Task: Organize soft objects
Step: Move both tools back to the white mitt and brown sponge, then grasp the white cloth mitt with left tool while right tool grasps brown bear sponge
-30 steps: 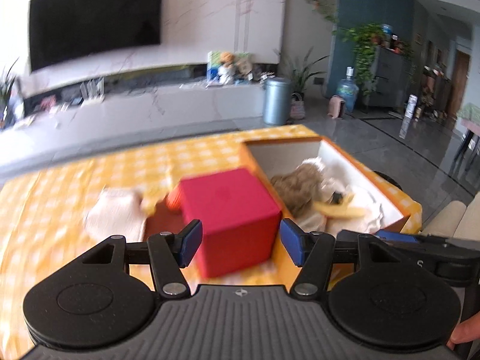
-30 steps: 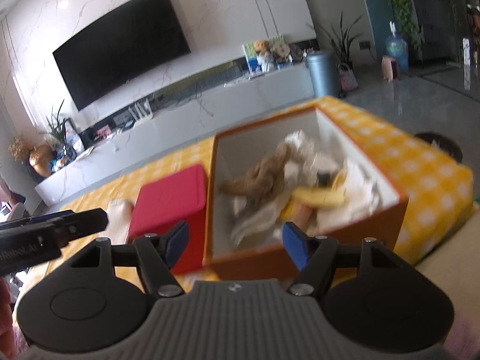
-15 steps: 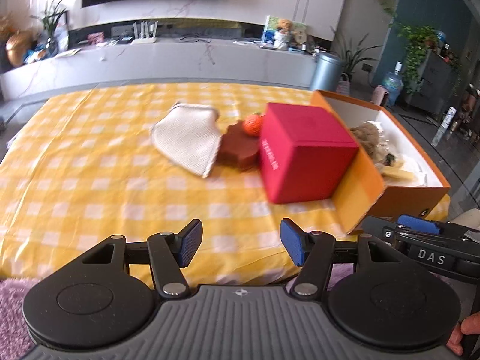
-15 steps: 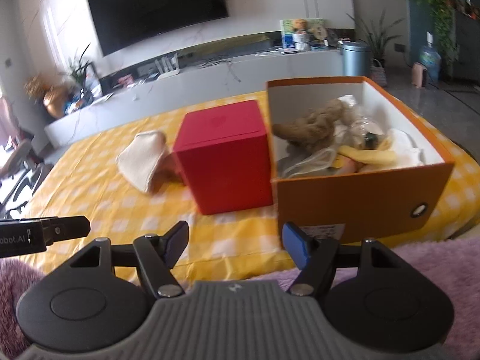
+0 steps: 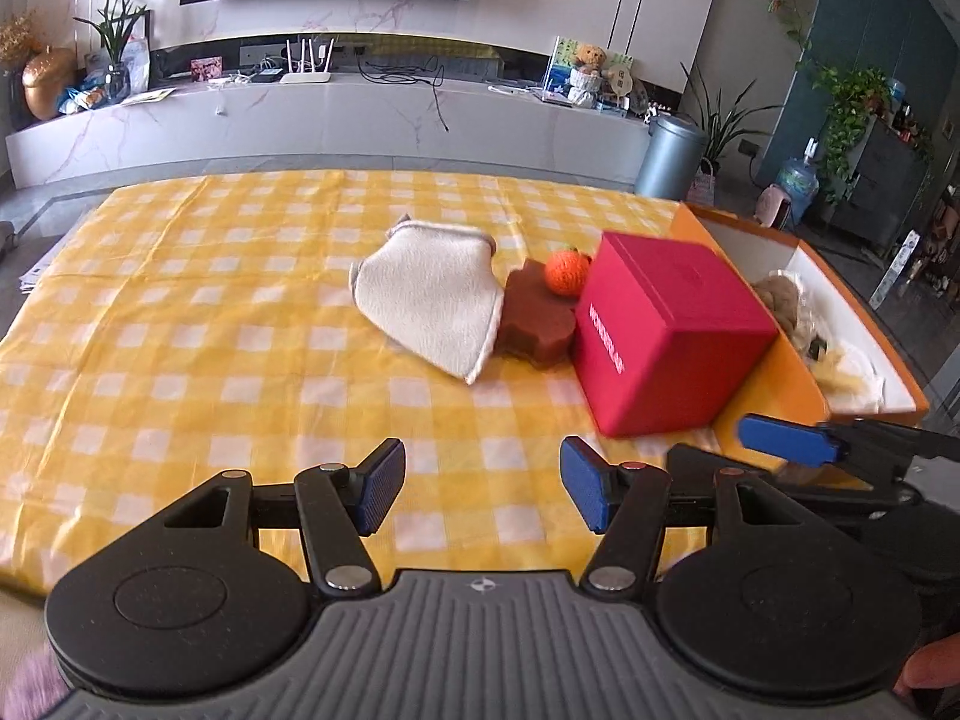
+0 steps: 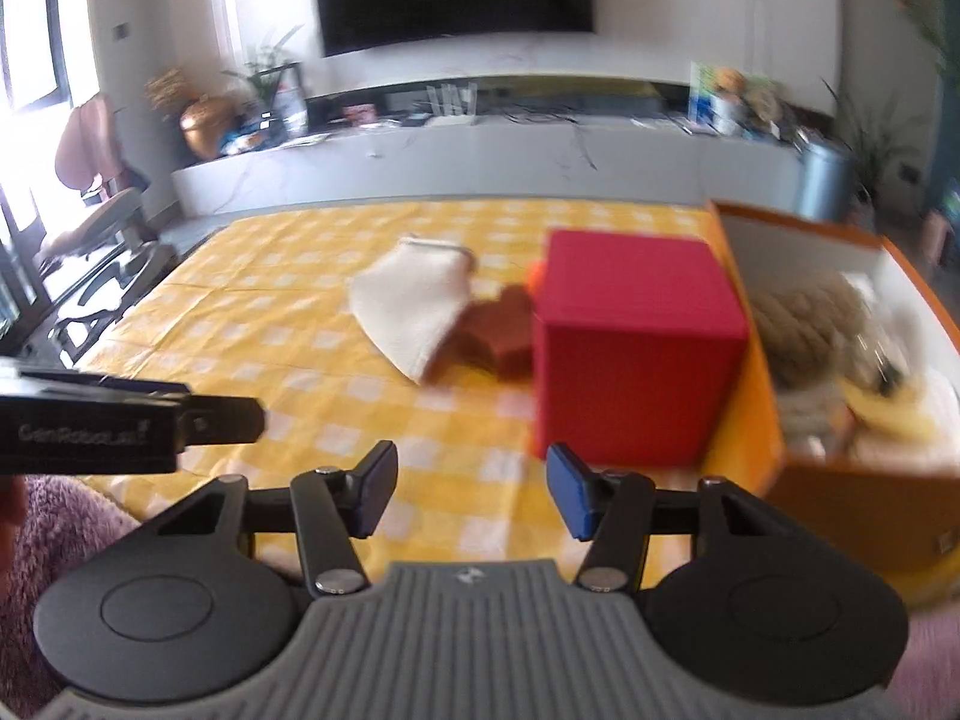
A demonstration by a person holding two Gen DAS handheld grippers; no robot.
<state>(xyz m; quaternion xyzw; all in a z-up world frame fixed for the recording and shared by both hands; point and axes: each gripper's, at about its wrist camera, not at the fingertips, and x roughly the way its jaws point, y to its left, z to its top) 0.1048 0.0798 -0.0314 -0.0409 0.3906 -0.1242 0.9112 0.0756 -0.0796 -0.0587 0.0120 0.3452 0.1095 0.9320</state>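
A cream cloth [image 5: 429, 300] [image 6: 414, 306] lies mid-table on the yellow checked tablecloth. A brown soft piece [image 5: 534, 321] [image 6: 498, 330] and a small orange knitted ball [image 5: 567, 270] sit between the cloth and a red cube box [image 5: 660, 330] [image 6: 630, 348]. An open orange box [image 5: 774, 384] [image 6: 756, 396] at the right holds a tan plush toy [image 5: 780, 300] [image 6: 804, 324] and pale and yellow soft items. My left gripper [image 5: 480, 492] is open and empty over the table's near edge. My right gripper [image 6: 471, 495] is open and empty, near the red box.
The table [image 5: 180, 330] stands before a white TV console [image 5: 360, 114] with a wall TV. A grey bin [image 5: 669, 156] and plants stand at the right. A purple fuzzy surface [image 6: 54, 528] lies at the table's near edge. A chair [image 6: 90, 180] is at the left.
Both grippers have pulled back from the orange box toward the table's near edge and swung left. The cloth, brown piece and ball have come into view. Both stay open.
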